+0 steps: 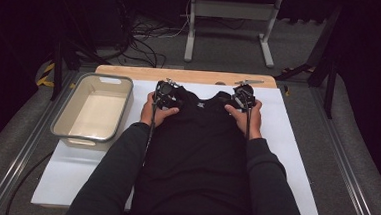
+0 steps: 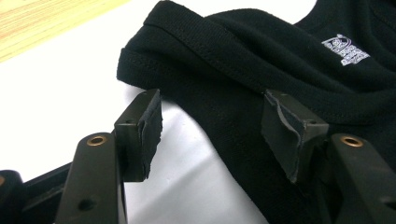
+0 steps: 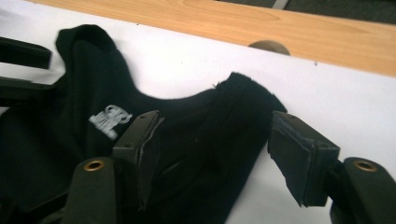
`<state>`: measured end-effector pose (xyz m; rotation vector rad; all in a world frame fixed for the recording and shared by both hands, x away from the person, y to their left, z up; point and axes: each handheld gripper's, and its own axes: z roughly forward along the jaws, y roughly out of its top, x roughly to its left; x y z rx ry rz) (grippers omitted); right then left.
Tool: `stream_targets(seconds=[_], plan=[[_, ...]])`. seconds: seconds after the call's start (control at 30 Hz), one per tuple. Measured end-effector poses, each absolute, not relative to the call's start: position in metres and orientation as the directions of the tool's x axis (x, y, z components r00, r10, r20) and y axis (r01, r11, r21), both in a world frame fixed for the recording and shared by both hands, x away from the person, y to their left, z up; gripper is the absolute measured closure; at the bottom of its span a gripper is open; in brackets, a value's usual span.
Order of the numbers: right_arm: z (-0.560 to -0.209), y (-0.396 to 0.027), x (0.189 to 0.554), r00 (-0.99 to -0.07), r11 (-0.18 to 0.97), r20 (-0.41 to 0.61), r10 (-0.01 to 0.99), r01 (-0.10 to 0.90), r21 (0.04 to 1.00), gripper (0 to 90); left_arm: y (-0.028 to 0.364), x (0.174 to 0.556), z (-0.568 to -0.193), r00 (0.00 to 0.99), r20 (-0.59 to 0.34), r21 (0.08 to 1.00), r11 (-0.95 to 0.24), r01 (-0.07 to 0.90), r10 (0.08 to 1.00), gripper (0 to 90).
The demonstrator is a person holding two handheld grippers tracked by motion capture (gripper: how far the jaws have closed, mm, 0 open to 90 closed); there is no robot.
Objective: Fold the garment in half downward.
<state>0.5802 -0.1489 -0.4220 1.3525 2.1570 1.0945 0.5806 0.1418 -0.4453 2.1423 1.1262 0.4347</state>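
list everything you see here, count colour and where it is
black knit sleeveless top: 1, black with a small white logo, flat on the white sheet
white sheet: 1, white, covering the table
pale wooden table: 1, light wood, edge showing past the sheet
grey plastic tub: 1, grey, left of the top
metal stand: 1, grey, on the floor beyond the table
left claw: 1, black, open at the top's left shoulder strap
right claw: 1, black, open over the right strap

The high view looks forward and down over the table [image 1: 295,159]; both gripper views sit close above the black top [image 2: 261,60], sharing its neckline.
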Motion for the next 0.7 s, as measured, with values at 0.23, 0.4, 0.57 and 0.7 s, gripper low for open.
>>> stream_targets(seconds=[0.23, 0.4, 0.57, 0.7], plan=[[-0.439, -0.142, 0.598, -0.431, 0.256, 0.057, 0.901, 0.631, 0.732, 37.7, 0.136, 0.583, -0.449, 0.571, -0.008, 0.677, -0.415, 0.608, 0.821, 43.1], [-0.447, -0.138, 0.605, -0.411, 0.272, 0.031, 0.911, 0.656, 0.704, 40.3, 0.138, 0.584, -0.449, 0.569, -0.013, 0.683, -0.408, 0.606, 0.823, 61.4], [-0.446, -0.131, 0.608, -0.409, 0.282, 0.016, 0.913, 0.658, 0.698, 53.5, 0.137, 0.586, -0.448, 0.58, 0.001, 0.68, -0.425, 0.597, 0.815, 75.4], [-0.443, -0.126, 0.612, -0.444, 0.305, 0.032, 0.895, 0.665, 0.682, 80.6, 0.137, 0.589, -0.448, 0.586, -0.013, 0.681, -0.422, 0.598, 0.81, 85.3]])
